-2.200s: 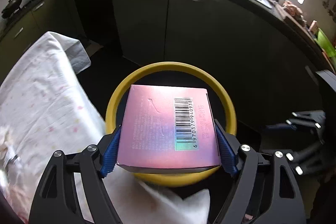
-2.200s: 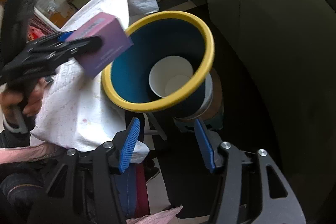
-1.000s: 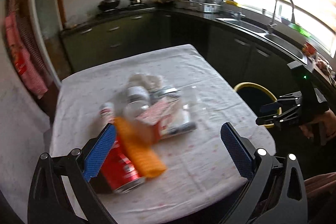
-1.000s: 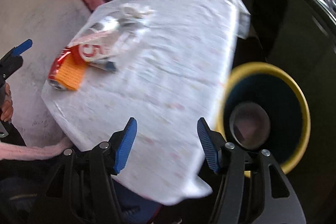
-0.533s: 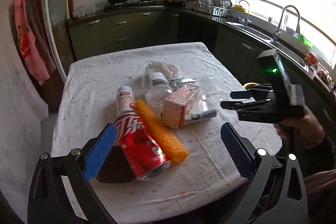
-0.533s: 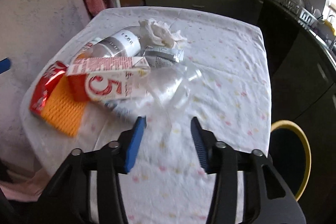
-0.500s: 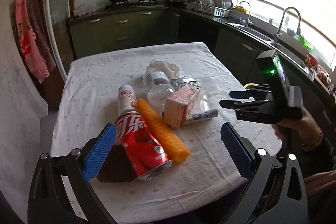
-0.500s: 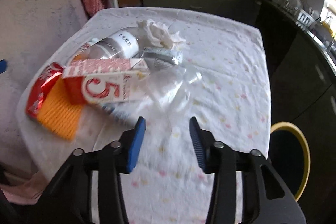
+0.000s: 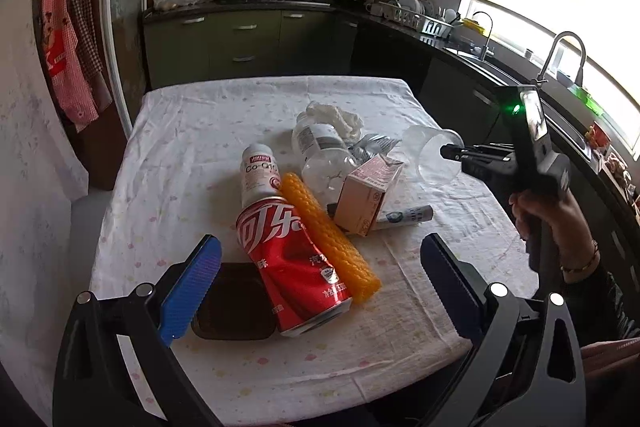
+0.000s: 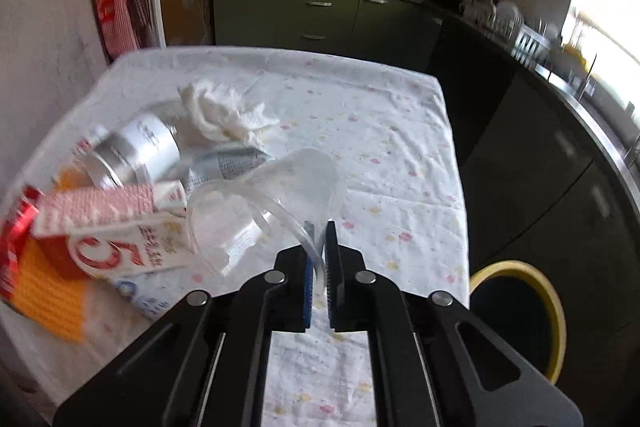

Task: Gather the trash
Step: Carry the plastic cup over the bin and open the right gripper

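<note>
Pinching a clear cup's [image 10: 276,203] rim, the right tool [image 10: 318,227] nears a "Co-Q10" bottle [image 9: 260,175]; left tool [image 9: 320,267] gapes empty.

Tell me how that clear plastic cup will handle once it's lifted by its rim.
The clear plastic cup looks thin-walled and empty, so probably very light. The right gripper pinches only its rim, so it may flex or swing. Lying on its side, it would likely roll if released.
</note>
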`<state>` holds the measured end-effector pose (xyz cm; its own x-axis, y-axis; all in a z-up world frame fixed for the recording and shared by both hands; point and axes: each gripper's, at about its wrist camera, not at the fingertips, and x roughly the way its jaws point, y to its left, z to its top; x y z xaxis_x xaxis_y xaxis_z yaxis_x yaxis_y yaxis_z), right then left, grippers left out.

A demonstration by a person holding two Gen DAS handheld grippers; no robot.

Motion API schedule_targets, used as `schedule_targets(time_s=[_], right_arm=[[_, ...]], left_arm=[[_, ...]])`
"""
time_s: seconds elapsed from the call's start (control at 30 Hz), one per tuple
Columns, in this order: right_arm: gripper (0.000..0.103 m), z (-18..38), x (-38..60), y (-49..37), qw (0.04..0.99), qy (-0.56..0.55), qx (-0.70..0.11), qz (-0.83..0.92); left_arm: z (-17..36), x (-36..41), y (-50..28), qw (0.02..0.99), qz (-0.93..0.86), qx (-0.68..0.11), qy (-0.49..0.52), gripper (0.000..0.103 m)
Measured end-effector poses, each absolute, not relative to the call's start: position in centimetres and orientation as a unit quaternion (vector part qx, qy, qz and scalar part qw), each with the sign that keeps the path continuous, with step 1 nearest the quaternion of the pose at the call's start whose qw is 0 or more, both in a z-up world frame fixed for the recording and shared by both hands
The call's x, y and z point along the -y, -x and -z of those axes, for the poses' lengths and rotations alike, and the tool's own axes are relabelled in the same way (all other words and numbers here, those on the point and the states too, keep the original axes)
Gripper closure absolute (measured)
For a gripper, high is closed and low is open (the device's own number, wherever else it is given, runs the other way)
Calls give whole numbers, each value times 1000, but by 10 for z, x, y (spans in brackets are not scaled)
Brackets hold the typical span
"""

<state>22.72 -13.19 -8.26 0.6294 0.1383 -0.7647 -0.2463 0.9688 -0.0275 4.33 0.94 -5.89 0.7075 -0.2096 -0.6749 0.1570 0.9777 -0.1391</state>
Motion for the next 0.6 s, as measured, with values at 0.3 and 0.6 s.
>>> schedule_targets(time_s=[0.3,0.6], right_arm=[[98,41,224,-184,895,-77,-417,-139],[97,80,339,-156,876,-108,-470,2]], left_arm=[[54,8,-38,927,115,-358,8,5],[59,22,-46,922,118,-369,5,5]])
